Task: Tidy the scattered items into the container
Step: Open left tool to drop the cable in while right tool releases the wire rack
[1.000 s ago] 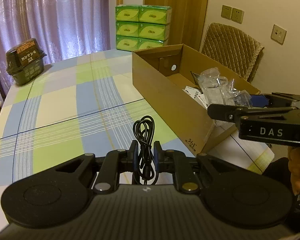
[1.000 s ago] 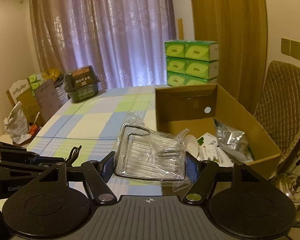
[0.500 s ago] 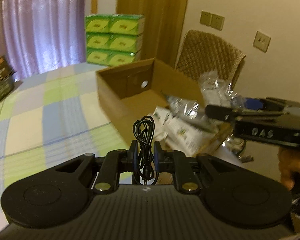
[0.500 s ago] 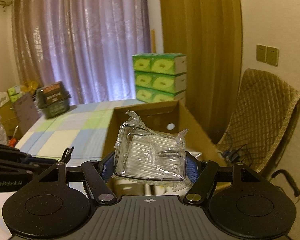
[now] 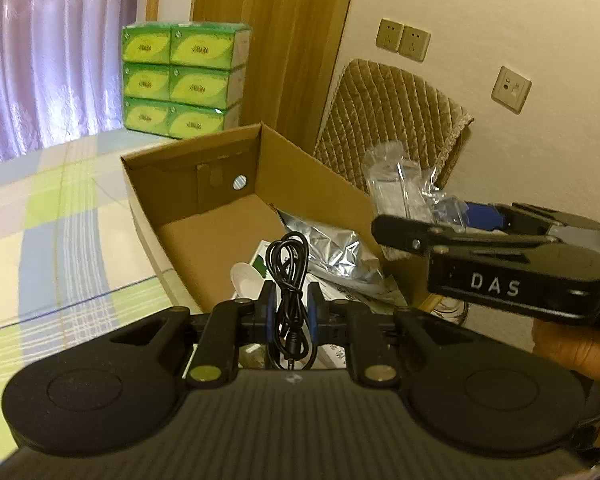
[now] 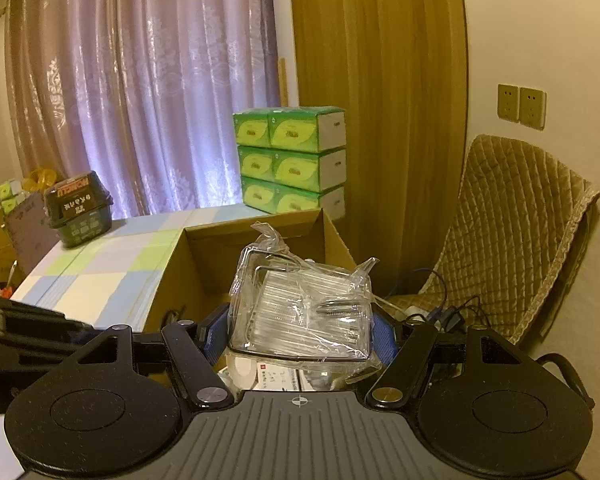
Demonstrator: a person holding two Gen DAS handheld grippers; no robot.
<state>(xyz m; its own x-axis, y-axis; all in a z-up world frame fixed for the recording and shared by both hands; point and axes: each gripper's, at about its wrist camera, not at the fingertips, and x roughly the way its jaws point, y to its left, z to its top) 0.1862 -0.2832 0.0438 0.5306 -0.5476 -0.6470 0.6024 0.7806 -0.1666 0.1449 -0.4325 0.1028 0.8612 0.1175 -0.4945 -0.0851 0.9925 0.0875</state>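
both tongs now over box (image 5: 204, 216) (loaded)

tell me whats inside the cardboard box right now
Inside the cardboard box: a silver foil pouch, a white spoon and printed white packets. The left gripper and its black cable cover the near end.

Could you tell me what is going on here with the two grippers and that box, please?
A person is tidying items into a cardboard box on a checked tablecloth. The left gripper has its jaws shut on a coiled black cable, held above the box's near end. The right gripper grips a clear plastic packet, also over the box. A silver foil bag and some papers already lie inside. Neither item has been released yet.
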